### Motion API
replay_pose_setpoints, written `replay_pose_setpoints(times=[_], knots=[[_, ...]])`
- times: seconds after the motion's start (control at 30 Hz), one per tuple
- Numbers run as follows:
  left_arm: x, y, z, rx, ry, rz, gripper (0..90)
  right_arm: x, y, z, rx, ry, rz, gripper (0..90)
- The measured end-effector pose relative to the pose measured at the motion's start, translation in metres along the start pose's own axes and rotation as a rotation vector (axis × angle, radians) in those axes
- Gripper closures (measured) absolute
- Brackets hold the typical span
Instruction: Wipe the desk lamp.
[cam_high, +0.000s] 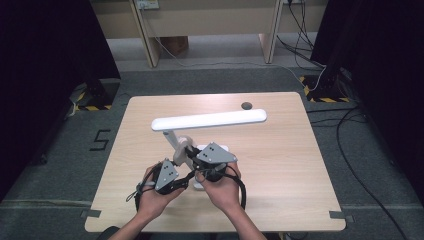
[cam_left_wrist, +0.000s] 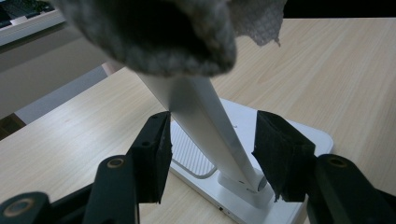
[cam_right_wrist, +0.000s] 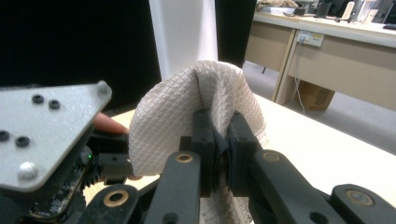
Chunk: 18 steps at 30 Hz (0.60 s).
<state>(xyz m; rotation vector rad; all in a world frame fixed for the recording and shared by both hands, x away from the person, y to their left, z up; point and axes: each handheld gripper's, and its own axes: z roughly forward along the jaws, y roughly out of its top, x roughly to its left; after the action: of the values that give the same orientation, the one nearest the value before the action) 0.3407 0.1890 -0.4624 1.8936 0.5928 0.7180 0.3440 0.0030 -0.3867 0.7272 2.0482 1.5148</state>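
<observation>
— What has the right hand-held gripper (cam_right_wrist: 219, 140) got?

— A cloth (cam_right_wrist: 173, 121): thin, off-white, quilted in a fine diamond pattern. The black jaws are pinched nearly together on a fold of it, and the rest billows over them in a soft dome.

— And the left hand-held gripper (cam_left_wrist: 210, 154)?

— Its jaws stand well apart, one on each side of the lamp stem (cam_left_wrist: 205, 121). The stem is a smooth white bar, slanting up from its foot. The dark, rough-textured pad (cam_left_wrist: 280, 149) on one side stands clear of it; the other pad (cam_left_wrist: 159, 149) is right beside the stem, and I cannot tell whether it touches. Nothing is squeezed.

— Where is the cloth from that side?

— Directly above those jaws, a blurred grey-white bundle up against the upper stem.

— The lamp itself?

— A white desk lamp (cam_high: 210, 121), matte plastic by the look of it. A flat, square, round-cornered base (cam_left_wrist: 308, 135) with a ribbed patch sits on the tabletop (cam_high: 280, 165), which is pale wood grain with rounded corners. A long slim head runs crosswise above it. Lamp and both hands are at the near middle of the tabletop, close together.

— Anything else on it?

— A small dark round spot (cam_high: 246, 105) near the far edge.
</observation>
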Motion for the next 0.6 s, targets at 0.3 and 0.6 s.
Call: replay_pose_setpoints(times=[0.3, 0.6], knots=[[0.000, 0.000, 0.000, 0.004, -0.001, 0.006, 45.8, -0.003, -0.010, 0.002, 0.029, 0.001, 0.007, 84.4], [-0.001, 0.000, 0.000, 0.006, -0.002, 0.007, 45.2, -0.006, -0.019, 0.004, 0.057, 0.005, 0.007, 84.4]])
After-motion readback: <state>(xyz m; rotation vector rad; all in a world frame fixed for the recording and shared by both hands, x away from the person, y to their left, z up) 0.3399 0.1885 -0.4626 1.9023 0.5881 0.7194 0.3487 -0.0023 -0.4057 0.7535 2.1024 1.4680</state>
